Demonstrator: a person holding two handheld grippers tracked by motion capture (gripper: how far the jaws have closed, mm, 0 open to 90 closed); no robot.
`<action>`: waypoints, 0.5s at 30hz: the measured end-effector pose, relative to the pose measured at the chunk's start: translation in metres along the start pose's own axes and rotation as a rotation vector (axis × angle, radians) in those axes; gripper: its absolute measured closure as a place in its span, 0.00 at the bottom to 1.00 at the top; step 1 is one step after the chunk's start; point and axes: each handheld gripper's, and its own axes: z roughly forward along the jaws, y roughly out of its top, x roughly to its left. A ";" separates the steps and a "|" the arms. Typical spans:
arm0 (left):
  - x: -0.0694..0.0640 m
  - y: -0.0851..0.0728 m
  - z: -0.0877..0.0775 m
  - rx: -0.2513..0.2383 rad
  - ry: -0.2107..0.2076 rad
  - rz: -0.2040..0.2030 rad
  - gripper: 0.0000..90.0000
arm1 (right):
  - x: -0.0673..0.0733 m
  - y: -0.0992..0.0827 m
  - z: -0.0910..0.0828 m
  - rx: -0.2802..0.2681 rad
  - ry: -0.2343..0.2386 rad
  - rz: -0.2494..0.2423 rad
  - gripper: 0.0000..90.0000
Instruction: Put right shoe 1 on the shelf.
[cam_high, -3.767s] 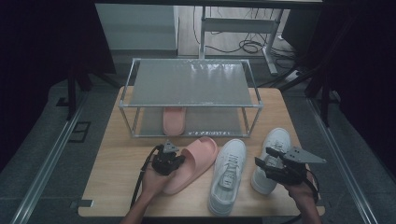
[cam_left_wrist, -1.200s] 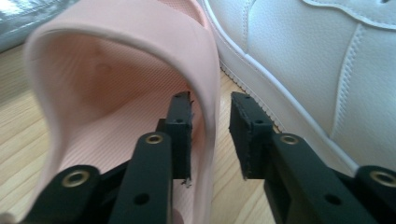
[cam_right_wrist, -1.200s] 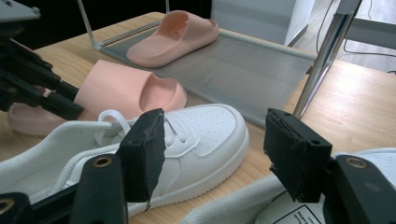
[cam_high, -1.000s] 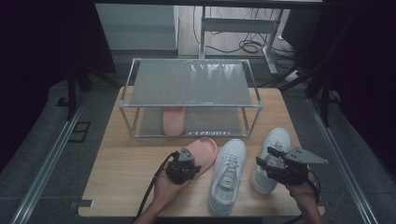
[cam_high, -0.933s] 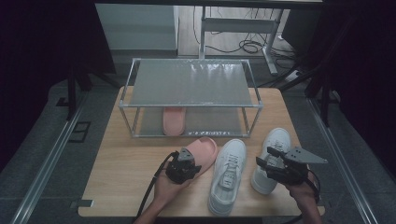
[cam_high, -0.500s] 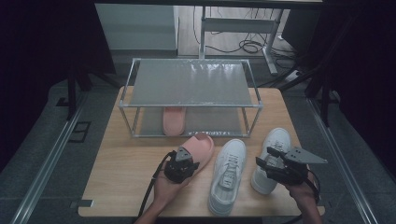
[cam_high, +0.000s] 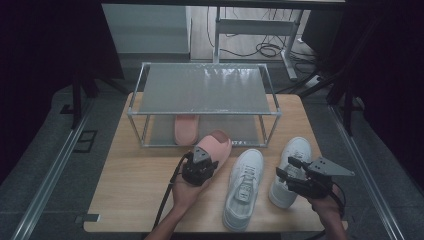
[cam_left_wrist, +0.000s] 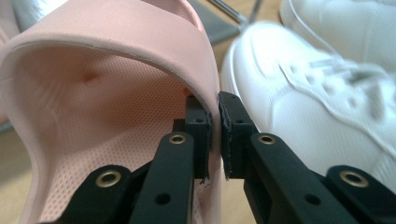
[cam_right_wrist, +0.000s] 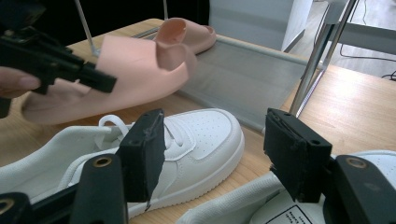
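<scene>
Since the earlier frames the pink slipper has come up off the table at its toe end and now points toward the shelf rack, carried by the left gripper, which has shifted forward and up with it. The right gripper has kept its place over the right-hand sneaker.

In the left gripper view the two black jaws stand narrow, pinched on the edge of the slipper's upper strap, one pad inside the strap and one outside. The textured footbed shows beneath the strap. Just beside it lies a white sneaker.

In the high view the slipper hangs tilted above the table, its toe close to the front rail of the rack's lower shelf. A second pink slipper lies on that lower shelf. The left white sneaker lies just right of the held slipper; the right white sneaker lies beside it, partly under the right gripper.

In the right gripper view the jaws stand wide apart with nothing between the pads, hovering above both sneakers. A small label with a black border shows on the nearer sneaker; its writing is too small to read. No brand mark is legible on any shoe.
</scene>
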 end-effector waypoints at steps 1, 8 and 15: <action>0.000 0.003 0.003 -0.005 0.007 -0.009 0.93 | 0.000 0.000 0.000 -0.001 0.000 0.001 0.43; -0.004 0.027 0.030 -0.068 0.047 -0.046 0.93 | 0.001 0.000 0.001 0.001 0.005 0.000 0.43; -0.002 0.041 0.057 -0.085 0.093 -0.078 0.93 | -0.001 -0.001 0.001 0.002 0.005 0.007 0.43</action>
